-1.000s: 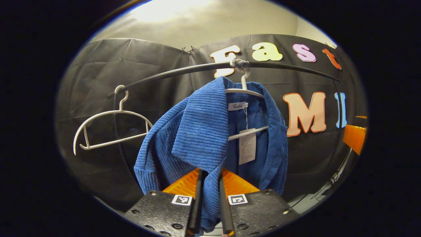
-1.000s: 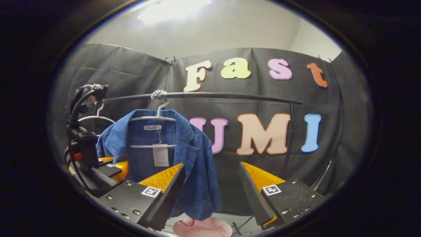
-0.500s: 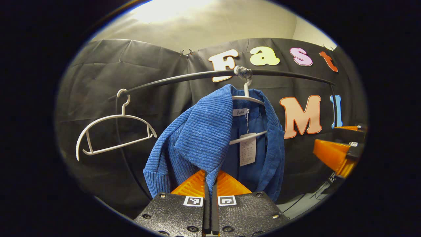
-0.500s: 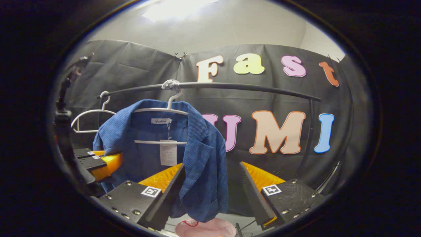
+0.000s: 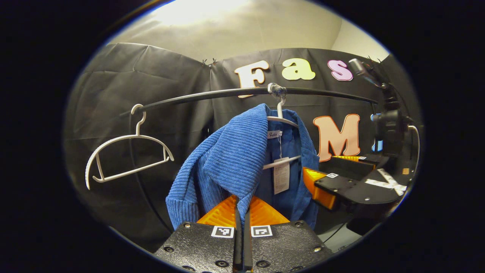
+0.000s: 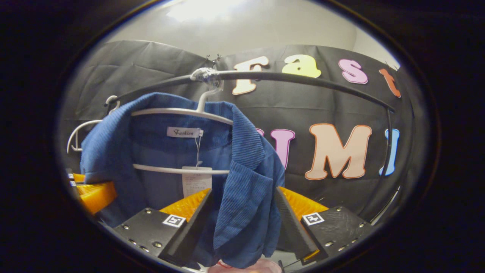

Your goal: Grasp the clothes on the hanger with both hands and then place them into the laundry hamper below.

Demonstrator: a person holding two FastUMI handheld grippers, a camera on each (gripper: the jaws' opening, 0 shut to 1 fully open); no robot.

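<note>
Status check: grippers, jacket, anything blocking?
Left gripper shut on blue jacket. Right gripper open, straddling its front panel. Jacket on hanger. Nothing blocking.

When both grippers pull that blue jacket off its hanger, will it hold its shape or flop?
Likely flop: the blue jacket hangs in soft folds and bunches where the left gripper pinches it. Its thick ribbed cloth probably grips well. The light white hanger may swing.

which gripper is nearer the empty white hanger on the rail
Left. The left gripper is shut on the blue jacket beside the empty hanger. The right gripper, open around the jacket's other front edge, sits farther along the rail.
</note>
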